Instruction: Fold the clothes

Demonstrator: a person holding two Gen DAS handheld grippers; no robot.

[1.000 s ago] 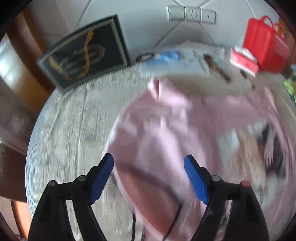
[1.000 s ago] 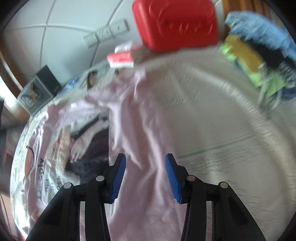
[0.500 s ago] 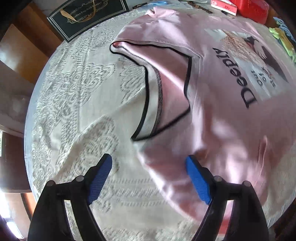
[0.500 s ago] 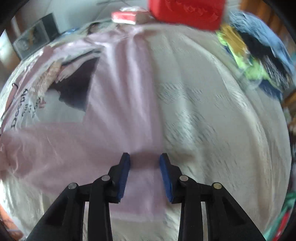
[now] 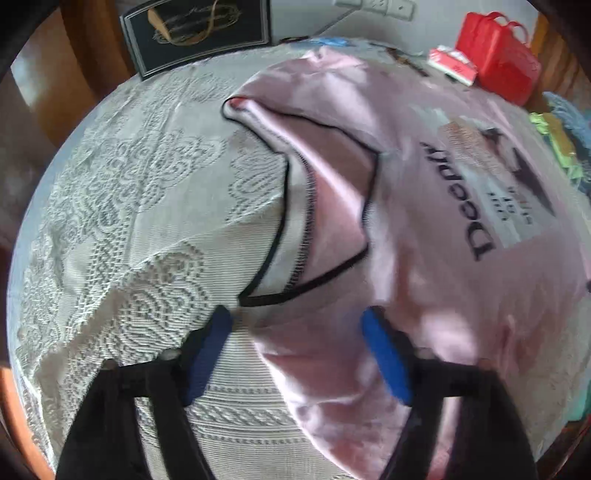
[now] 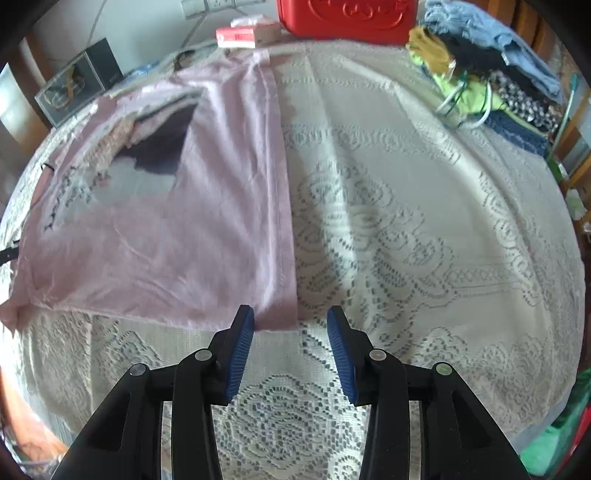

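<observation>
Pink printed T-shirt (image 5: pixel 424 192) flat on white lace tablecloth (image 6: pixel 424 221), both tongs over its near edge.

Left gripper (image 5: pixel 297 325) half open, just been closing, shoulder fabric by black-trimmed neckline (image 5: pixel 321 221) between blue pads, no pinch visible. Right gripper (image 6: pixel 290 325) narrow-open, just been opening, straddling hem corner, gripping nothing. Red bag (image 6: pixel 347 16) at far edge.

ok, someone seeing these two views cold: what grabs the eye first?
The pink T-shirt spread flat over the white lace tablecloth, black-trimmed neckline toward the left gripper and hem corner just ahead of the right gripper. Then the red bag at the far edge, and the heap of clothes to its right.
</observation>
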